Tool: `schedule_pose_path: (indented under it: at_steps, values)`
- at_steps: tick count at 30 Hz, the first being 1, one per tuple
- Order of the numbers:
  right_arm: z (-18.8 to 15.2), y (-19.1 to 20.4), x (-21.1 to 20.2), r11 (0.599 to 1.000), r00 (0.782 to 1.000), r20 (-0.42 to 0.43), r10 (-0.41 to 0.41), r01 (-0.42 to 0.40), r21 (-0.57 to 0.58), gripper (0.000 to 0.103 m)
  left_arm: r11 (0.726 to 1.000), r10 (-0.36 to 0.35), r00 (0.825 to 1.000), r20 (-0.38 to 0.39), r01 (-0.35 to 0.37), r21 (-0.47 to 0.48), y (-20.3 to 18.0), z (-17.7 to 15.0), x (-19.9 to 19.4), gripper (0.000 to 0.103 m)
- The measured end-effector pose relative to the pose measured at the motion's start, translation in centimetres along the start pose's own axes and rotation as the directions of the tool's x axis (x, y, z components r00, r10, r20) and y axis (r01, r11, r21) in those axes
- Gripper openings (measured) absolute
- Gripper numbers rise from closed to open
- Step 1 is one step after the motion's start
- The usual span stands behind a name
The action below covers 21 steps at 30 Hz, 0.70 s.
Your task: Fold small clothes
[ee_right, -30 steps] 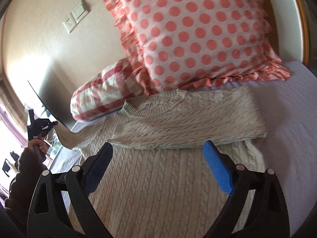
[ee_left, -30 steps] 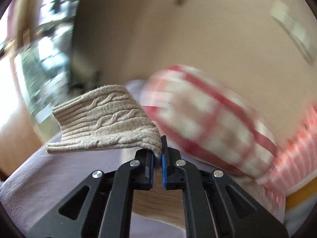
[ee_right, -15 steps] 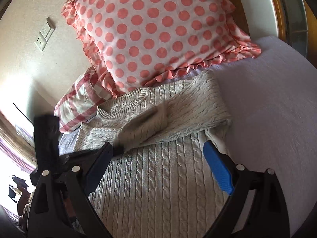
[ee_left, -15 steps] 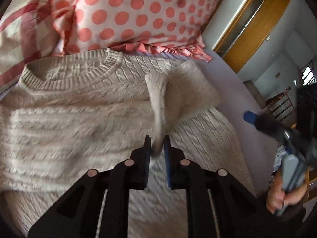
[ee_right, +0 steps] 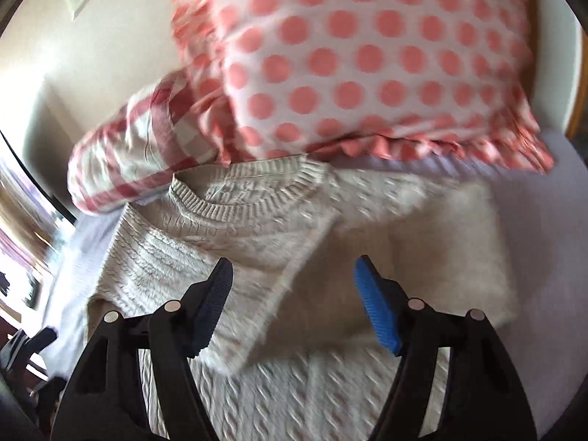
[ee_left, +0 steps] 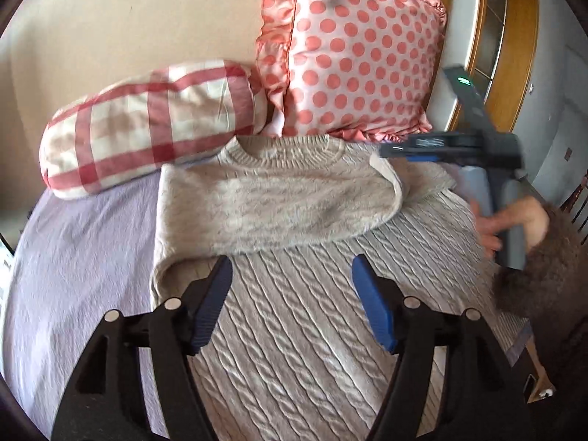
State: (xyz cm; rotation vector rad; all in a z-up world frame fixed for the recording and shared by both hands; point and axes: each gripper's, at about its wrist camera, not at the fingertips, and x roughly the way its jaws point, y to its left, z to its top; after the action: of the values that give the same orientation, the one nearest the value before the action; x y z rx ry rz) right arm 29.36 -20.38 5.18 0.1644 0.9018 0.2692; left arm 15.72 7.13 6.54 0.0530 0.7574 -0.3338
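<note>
At the far left of the left wrist view we see the lilac bed sheet (ee_left: 81, 242), and behind it a red-and-white checked pillow (ee_left: 147, 125) lying against the wall. Just right of that pillow stands a pink polka-dot pillow (ee_left: 352, 58), leaning upright. The task's thing, a cream cable-knit sweater (ee_left: 294, 330), lies flat on the bed with its ribbed collar (ee_left: 286, 147) touching the foot of both pillows. Both sleeves are folded across the chest, the left sleeve (ee_left: 264, 209) lying over the other with its cuff toward the right.

Our left claw (ee_left: 292, 305) hovers above the sweater's body with its jaws apart; they have just been opening and nothing sits between the blue pads. Farther right, a hand (ee_left: 514, 220) in a brown fuzzy sleeve grips the handle of the other tool.

In the blurred right wrist view, our right claw (ee_right: 294, 305) is released too. Its jaws have just been narrowing, yet they stand apart above the folded sleeve edge (ee_right: 294, 286), the pads not pressing on any cloth.
</note>
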Motion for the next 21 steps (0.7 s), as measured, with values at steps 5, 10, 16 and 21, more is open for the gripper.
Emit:
schedule_pose_path:
  at_steps: [5,10,16,21]
  values:
    - [-0.4,-0.2,4.3,0.993,0.987,-0.109,-0.119,0.119,-0.006,0.008,1.0,-0.005,1.0,-0.011,0.005,0.015,-0.2,-1.0,-0.4,0.072]
    - [1.4,-3.1,-2.1,0.987,0.974,0.211,0.083,-0.109,0.117,0.007,1.0,-0.026,1.0,0.002,0.026,-0.011,0.4,-1.4,-0.5,0.073]
    - [-0.2,-8.3,-1.3,0.977,0.982,0.187,0.005,-0.045,0.211,0.008,0.998,-0.04,0.999,-0.026,0.039,-0.05,1.2,-2.3,0.4,0.074]
    - [-3.5,-12.6,0.9,0.918,0.995,0.087,0.056,-0.085,0.387,0.012,0.998,-0.025,0.999,-0.038,0.023,-0.064,1.8,-2.8,0.4,0.074]
